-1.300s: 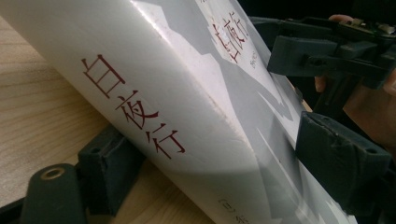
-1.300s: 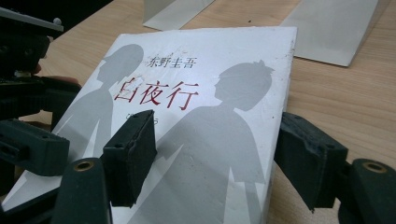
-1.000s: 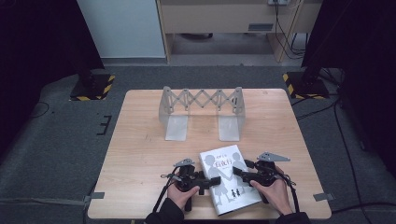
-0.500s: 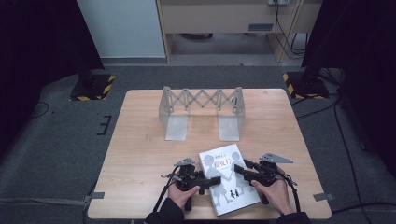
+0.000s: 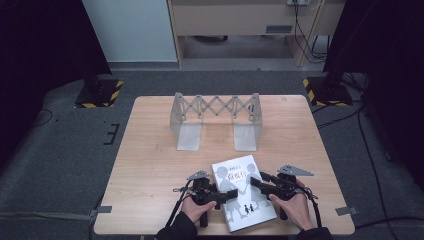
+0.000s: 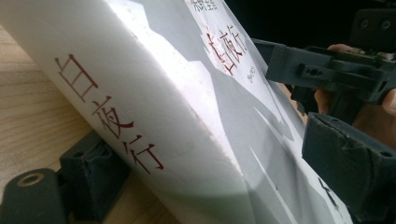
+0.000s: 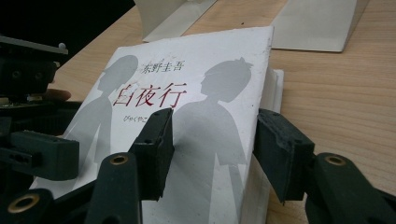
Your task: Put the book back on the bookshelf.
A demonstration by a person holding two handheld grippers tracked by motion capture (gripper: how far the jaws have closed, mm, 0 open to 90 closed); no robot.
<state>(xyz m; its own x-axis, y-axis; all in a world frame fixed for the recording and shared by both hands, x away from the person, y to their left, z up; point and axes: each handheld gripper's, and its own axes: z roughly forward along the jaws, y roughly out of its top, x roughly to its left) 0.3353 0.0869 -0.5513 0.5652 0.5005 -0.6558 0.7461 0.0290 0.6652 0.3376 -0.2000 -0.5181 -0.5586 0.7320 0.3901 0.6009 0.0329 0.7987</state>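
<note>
A white book (image 5: 244, 192) with grey silhouettes and red characters lies on the table's near edge, between my two grippers. In the left gripper view its spine (image 6: 140, 116) sits between the jaws, one pad (image 6: 93, 179) under the book and the other on the cover. My left gripper (image 5: 231, 194) is shut on the book's spine side, and its jaws have just been opening slightly with the book still between them. My right gripper (image 7: 217, 144) straddles the book's page edge (image 7: 275, 88), one jaw over the cover and one beside it. Its jaws have just been closing and stand apart from the book.
A grey metal expanding book rack (image 5: 216, 120) stands at the back middle of the wooden table (image 5: 150, 170), its two flat feet (image 7: 313, 28) pointing toward me. Bare wood lies between the rack and the book.
</note>
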